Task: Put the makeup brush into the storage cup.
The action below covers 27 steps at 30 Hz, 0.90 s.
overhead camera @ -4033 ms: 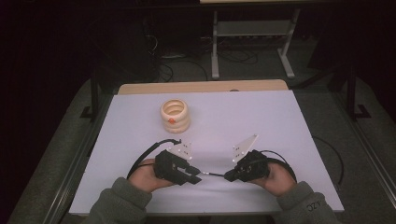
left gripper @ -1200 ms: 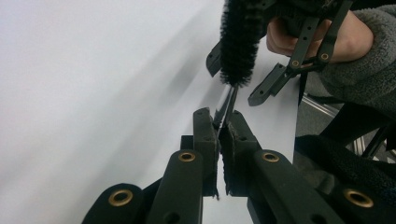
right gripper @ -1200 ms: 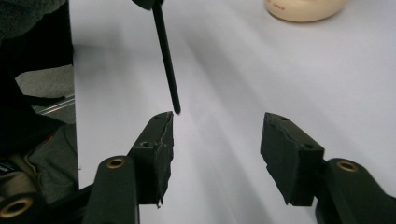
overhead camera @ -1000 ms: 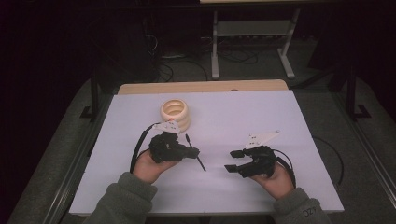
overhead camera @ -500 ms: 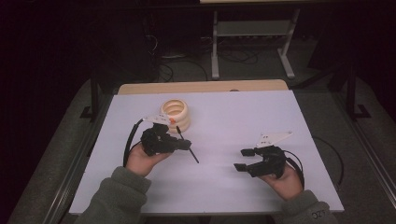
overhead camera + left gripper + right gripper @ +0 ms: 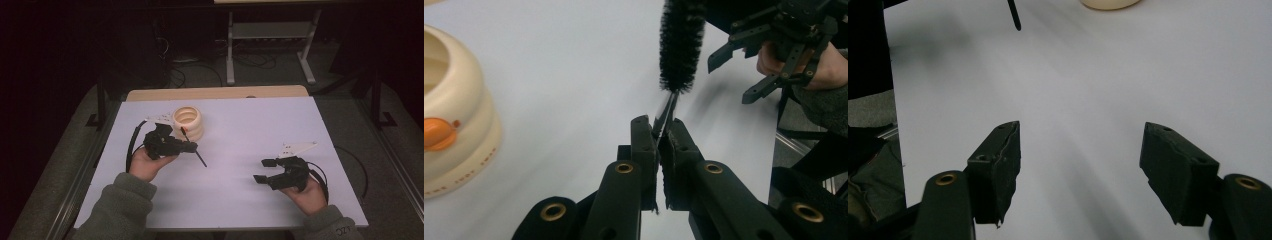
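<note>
So the brush (image 6: pixel 679 42) is being pinched by its thin wire stem, right below the black bristles, with the left claw (image 6: pixel 658 131) closed tight on it. It's probably being held that low so the bristle end stays free to poke into something. In the high view the brush (image 6: pixel 199 158) is being kept up off the counter (image 6: pixel 260 130), slanting out toward the middle, just beside the cream cup (image 6: pixel 188 122).

That cup is made of stacked rings with an orange mark on its side, and it's being left standing at the far left part of the counter, mouth up, so it's likely the thing meant to be scrubbed. Can't tell whether brush and cup are touching.

The right claw (image 6: pixel 264 170) is being held wide open with nothing in it, low over the near right part of the counter, well apart from the cup. Looks like it's being kept ready to steady the cup.
</note>
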Tool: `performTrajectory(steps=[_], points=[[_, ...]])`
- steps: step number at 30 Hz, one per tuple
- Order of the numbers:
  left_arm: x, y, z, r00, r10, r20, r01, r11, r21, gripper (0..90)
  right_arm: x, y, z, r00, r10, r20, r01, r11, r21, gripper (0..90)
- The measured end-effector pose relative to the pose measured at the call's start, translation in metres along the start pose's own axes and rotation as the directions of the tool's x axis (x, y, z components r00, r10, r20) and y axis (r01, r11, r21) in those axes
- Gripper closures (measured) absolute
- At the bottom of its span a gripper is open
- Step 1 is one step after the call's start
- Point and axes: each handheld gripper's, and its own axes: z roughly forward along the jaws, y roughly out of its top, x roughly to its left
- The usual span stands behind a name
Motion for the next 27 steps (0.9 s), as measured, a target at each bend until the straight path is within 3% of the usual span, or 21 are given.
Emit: performTrajectory(steps=[27], points=[[0.026, 0.026, -0.022, 0.9971, -0.046, -0.061, 0.044, 0.9986, -0.031, 85.5, -0.006, -0.001, -0.006, 0.9992, 0.031, 0.027, -0.030, 0.999, -0.016, 27.6]])
